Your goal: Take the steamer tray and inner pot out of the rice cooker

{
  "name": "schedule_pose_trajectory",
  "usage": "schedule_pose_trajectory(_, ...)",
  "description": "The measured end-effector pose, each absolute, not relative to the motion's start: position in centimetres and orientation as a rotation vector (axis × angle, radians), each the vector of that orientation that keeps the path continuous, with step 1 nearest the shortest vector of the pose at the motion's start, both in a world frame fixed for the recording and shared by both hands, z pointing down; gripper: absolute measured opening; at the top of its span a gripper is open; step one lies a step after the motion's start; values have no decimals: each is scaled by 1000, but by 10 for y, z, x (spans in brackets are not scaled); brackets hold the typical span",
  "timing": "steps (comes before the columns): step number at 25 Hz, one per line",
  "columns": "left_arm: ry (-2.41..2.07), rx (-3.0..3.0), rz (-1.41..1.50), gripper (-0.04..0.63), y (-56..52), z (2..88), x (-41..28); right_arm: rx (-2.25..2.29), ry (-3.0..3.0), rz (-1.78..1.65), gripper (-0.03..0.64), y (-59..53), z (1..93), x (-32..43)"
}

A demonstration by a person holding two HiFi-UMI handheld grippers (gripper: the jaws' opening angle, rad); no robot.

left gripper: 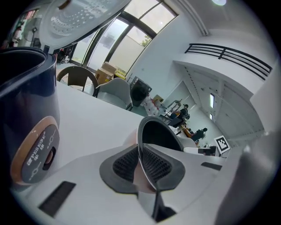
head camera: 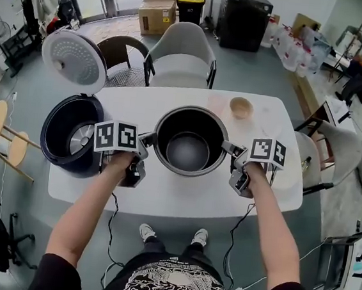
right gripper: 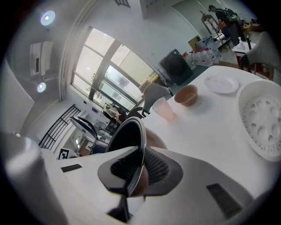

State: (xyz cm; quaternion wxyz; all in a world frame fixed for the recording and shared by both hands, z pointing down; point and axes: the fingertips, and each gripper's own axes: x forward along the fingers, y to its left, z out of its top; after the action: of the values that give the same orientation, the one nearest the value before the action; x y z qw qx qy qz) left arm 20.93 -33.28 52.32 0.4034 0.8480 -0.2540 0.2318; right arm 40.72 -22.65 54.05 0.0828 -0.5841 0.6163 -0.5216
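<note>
**Setting the inner pot down level on the table**

The white rounded table [head camera: 162, 200] carries everything. The dark blue round rice cooker [head camera: 60, 136] stands at its left edge with the lid thrown open and the cavity empty.

The round grey metal inner pot [head camera: 188, 149], dark inside, is out of the cooker. It is at the middle of the table and held between the two hands. No view shows whether its base touches the top yet.

The white perforated plastic steamer tray [right gripper: 262, 123] lies near the right edge, so both parts look to be out already.

The left gripper [head camera: 148, 139] is clenched on the pot's thin rim at its left side, and the ribbed fingers [left gripper: 127, 163] pinch the metal edge between them. The right gripper [right gripper: 141, 169] grasps the opposite side of the rim in the same way.

- **Keeping it level:** a rim pinch on two sides gives little hold against tipping, so both hands should stay at one height.
- **Lowering:** the pot should go straight down until the base sits flat.
- **Letting go:** both sets of fingers should release together only once the pot stands on its own, then draw outward away from the rim.
- **Clearance:** the small tan bowl [head camera: 241, 107] and the pale pink cup [right gripper: 164, 109] stand by the far edge, well apart from the pot.
</note>
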Motion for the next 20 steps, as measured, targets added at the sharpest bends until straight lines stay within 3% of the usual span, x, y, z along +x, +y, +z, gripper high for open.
schedule_pose_trajectory(20,-642,2065,576,48,-339,554,204,-1778,1849,-1583,52,-240,566,407)
